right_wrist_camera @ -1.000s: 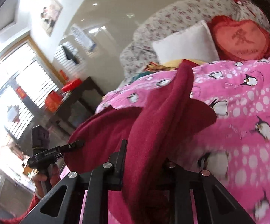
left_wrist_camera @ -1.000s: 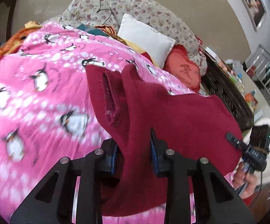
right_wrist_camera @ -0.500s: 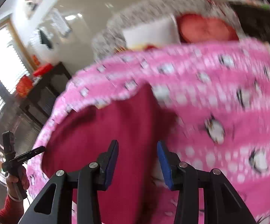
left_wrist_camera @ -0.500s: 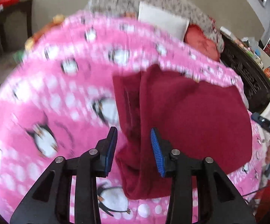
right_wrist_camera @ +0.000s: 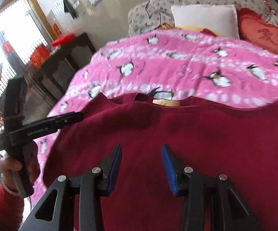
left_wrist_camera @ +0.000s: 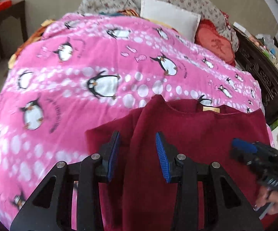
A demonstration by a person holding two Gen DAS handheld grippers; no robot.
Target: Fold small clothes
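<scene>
Both tools — left tool (left_wrist_camera: 137, 156), right tool (right_wrist_camera: 141, 166) — hang apart, holding nothing, over the fleecy maroon sweater (right_wrist_camera: 187, 134); bare pink penguin blanket (left_wrist_camera: 71, 73) stretches toward 12 o'clock.

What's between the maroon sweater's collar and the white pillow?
Only pink penguin blanket separates the maroon sweater from the white pillow, as both wrist views show.

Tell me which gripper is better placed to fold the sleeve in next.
Probably the left gripper: it is open right above the sweater's bunched sleeve side. The right gripper hangs open over flat cloth mid-body.
</scene>
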